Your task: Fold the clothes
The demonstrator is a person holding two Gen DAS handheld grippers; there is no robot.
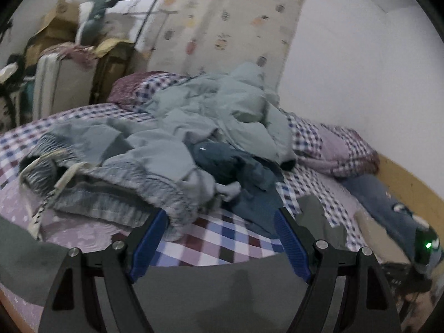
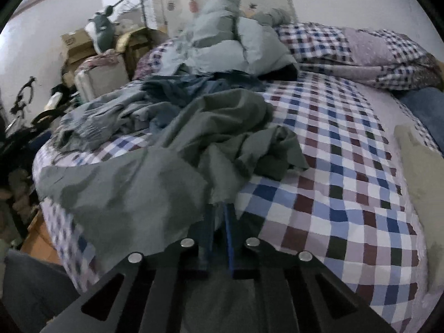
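Bedroom, clothes heaped on a checked bedsheet (image 2: 333,183).
Right gripper (image 2: 219,216) clenched on grey-green cotton garment (image 2: 155,183); left gripper (image 1: 220,216) released, mid-frame above the sheet.

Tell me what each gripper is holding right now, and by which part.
The right gripper is shut on the grey-green garment, pinching its near edge. The left gripper is open and holds nothing.

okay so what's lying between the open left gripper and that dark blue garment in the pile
In the left wrist view, only bare checked bedsheet lies between the left gripper and the dark blue garment.
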